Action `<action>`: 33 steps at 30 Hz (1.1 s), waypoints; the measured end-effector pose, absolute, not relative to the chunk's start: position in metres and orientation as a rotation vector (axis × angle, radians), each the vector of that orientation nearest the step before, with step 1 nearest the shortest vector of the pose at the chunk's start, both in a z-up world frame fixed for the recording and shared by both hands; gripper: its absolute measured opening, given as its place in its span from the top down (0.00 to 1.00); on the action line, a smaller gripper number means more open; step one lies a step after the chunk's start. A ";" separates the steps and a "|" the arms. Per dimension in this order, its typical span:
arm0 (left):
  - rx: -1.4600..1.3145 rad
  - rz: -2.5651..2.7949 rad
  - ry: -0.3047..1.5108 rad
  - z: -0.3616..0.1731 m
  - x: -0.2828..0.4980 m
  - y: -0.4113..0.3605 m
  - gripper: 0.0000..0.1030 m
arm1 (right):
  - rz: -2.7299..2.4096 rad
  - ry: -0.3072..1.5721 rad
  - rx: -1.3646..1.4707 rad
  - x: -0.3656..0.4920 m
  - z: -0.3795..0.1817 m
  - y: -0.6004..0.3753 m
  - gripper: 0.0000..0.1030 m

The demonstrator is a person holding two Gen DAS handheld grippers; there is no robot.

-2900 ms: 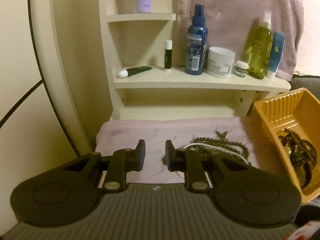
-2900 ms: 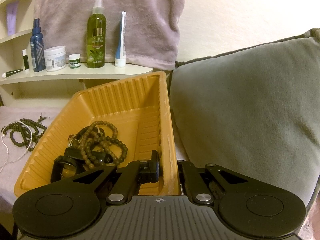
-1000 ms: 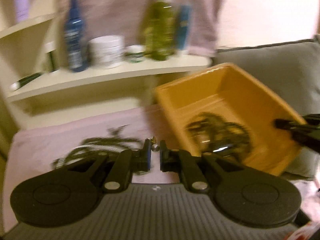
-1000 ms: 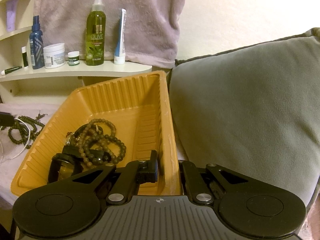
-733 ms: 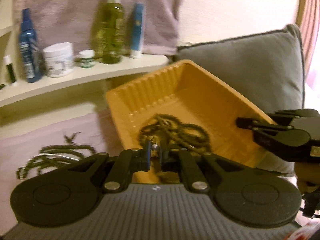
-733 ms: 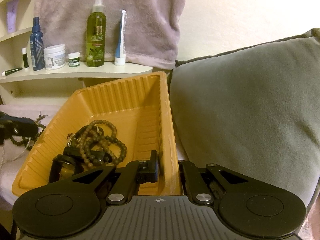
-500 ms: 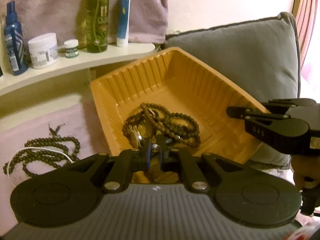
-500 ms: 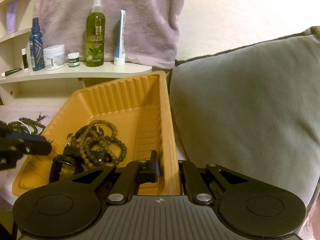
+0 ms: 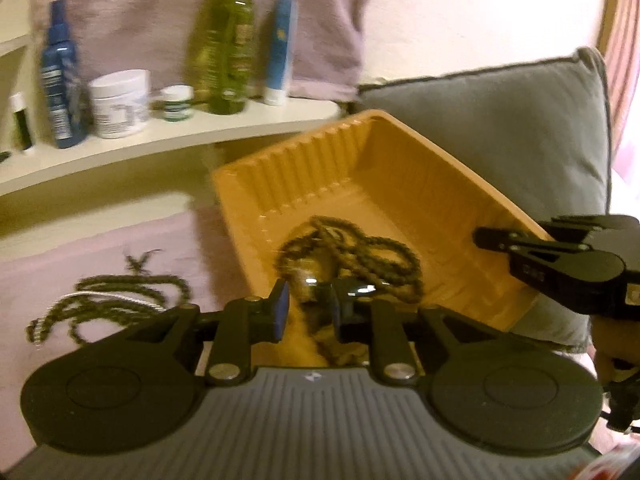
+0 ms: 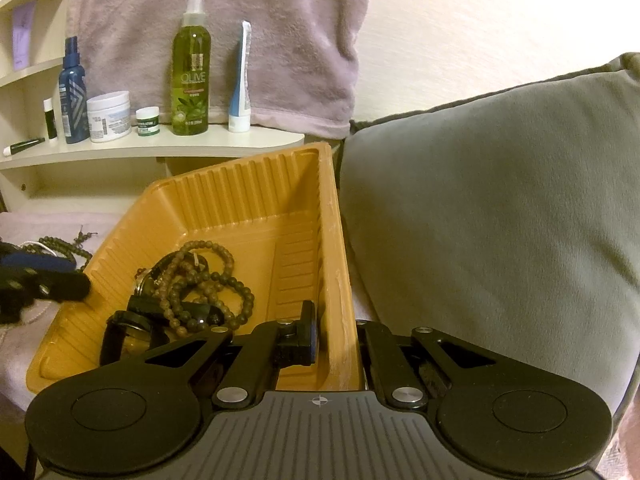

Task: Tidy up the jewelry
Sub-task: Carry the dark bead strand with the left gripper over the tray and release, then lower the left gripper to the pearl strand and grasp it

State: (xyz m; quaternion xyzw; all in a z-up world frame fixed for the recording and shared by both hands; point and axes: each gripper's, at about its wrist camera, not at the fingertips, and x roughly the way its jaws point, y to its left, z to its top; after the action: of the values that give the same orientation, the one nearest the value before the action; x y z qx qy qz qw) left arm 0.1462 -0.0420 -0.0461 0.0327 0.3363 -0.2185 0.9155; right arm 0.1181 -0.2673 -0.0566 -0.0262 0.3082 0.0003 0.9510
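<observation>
An orange ribbed tray (image 9: 312, 168) (image 10: 240, 192) holds a tangle of brown bead strands (image 9: 360, 256) (image 10: 200, 280) and a dark watch (image 10: 128, 328). My left gripper (image 9: 308, 308) (image 10: 40, 276) hangs over the tray's near-left rim. Its jaws are opening, and I see nothing pinched between the pads. My right gripper (image 10: 336, 332) (image 9: 488, 238) is shut on the tray's right wall. More dark beads and a pale strand (image 9: 120, 296) (image 10: 60, 244) lie on the pink cloth (image 9: 80, 256) left of the tray.
A cream shelf (image 9: 160, 140) behind the tray carries a green spray bottle (image 10: 191, 68), a blue bottle (image 10: 72, 92), jars and tubes. A pink towel (image 10: 280, 20) hangs above it. A grey cushion (image 10: 500, 200) presses against the tray's right side.
My left gripper swung right from the cloth to over the tray, and its jaws have parted. The small pale item seen between its pads earlier no longer shows. The right gripper has not moved.
</observation>
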 end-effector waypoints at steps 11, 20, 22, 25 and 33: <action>0.045 -0.210 0.658 -0.036 0.143 0.033 0.82 | 0.002 0.625 -0.054 0.118 -0.057 -0.266 0.95; 0.034 -0.038 0.690 -0.050 0.137 0.093 0.82 | 0.000 0.627 -0.057 0.118 -0.057 -0.267 0.95; 0.029 -0.049 0.704 -0.053 0.135 0.095 0.82 | -0.001 0.627 -0.061 0.118 -0.057 -0.266 0.95; 0.036 -0.092 0.720 -0.060 0.132 0.089 0.82 | -0.002 0.630 -0.063 0.118 -0.058 -0.267 0.95; 0.100 -0.241 0.773 -0.084 0.142 0.036 0.82 | -0.003 0.636 -0.071 0.120 -0.059 -0.267 0.95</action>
State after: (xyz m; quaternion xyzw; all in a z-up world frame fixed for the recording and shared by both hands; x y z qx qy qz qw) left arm 0.1417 0.0358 -0.0840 0.0486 0.3758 -0.1172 0.9180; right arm 0.1197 -0.2671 -0.0586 -0.0351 0.3128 -0.0013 0.9492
